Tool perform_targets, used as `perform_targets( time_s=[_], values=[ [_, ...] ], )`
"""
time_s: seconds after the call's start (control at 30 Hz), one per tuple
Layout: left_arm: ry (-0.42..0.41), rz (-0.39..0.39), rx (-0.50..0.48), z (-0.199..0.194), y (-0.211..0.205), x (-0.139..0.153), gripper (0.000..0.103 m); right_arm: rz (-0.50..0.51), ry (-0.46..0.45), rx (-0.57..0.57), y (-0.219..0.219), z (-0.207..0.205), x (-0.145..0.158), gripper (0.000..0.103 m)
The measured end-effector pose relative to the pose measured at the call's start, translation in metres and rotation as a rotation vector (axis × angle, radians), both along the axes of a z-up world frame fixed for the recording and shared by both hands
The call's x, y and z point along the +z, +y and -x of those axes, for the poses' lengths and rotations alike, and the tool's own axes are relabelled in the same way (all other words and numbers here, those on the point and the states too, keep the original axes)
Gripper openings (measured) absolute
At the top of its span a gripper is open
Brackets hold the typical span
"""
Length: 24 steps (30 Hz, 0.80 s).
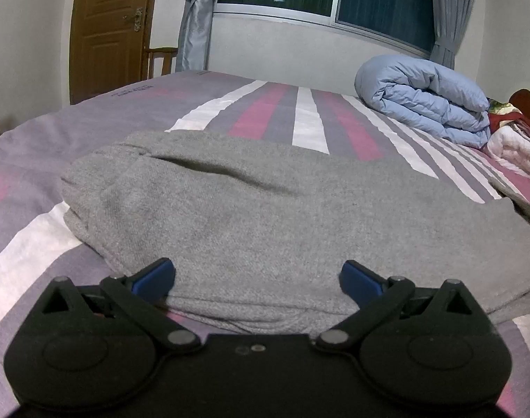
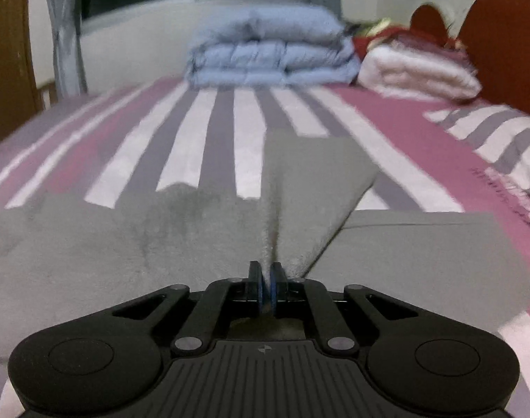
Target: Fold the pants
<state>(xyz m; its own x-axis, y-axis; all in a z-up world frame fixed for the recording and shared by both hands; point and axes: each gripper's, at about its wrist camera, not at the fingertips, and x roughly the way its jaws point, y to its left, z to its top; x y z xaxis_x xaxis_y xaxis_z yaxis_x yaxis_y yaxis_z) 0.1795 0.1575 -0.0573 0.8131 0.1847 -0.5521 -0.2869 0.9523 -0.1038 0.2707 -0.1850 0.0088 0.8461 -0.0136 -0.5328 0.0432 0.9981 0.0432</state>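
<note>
Our right hand-held gripper point(image 2: 267, 284) pinches the soft grey knit pants point(image 2: 125, 244); the left hand-held gripper point(image 1: 257, 277) gapes wide. Limp fabric sags, so we judge edges the best hold.

The pants point(image 1: 265, 216) lie on the bed point(image 1: 38, 139), the folded duvet point(image 1: 425, 97) seemingly behind them.

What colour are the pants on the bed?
The pants are plain grey, seen best in the left wrist view.
</note>
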Motion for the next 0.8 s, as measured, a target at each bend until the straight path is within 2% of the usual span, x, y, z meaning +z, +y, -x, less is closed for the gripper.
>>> perform_targets(
  time_s=[0.1, 0.2, 0.3, 0.37, 0.4, 0.47, 0.6, 0.7, 0.8],
  values=[
    [0.002, -0.005, 0.002, -0.001, -0.001, 0.000, 0.097, -0.058, -0.045, -0.021, -0.008, 0.034, 0.002, 0.005],
    [0.005, -0.008, 0.005, -0.002, -0.002, -0.001, 0.097, -0.093, -0.015, -0.045, -0.013, 0.049, -0.008, 0.005],
    [0.008, -0.014, 0.009, -0.003, -0.004, 0.000, 0.097, -0.174, 0.025, -0.091, -0.029, 0.049, -0.029, 0.015],
    [0.006, -0.014, 0.010, -0.004, -0.004, 0.000, 0.096, -0.120, -0.002, -0.083, -0.024, 0.055, -0.019, 0.030],
    [0.004, -0.013, 0.010, -0.003, -0.004, -0.001, 0.096, -0.070, -0.047, -0.080, -0.019, 0.060, -0.010, 0.041],
    [0.003, -0.011, 0.009, -0.004, -0.003, -0.001, 0.097, 0.000, -0.087, -0.048, -0.011, 0.061, 0.003, 0.043],
    [0.003, -0.012, 0.010, -0.004, -0.003, -0.002, 0.097, 0.108, -0.066, 0.041, 0.005, 0.037, 0.016, 0.043],
    [-0.004, -0.009, 0.018, -0.003, -0.002, -0.001, 0.097, 0.217, -0.027, 0.101, 0.019, 0.013, 0.014, 0.043],
    [-0.017, -0.028, 0.051, -0.001, -0.001, 0.002, 0.097, 0.332, -0.002, 0.113, 0.029, -0.004, 0.002, 0.043]
  ],
)
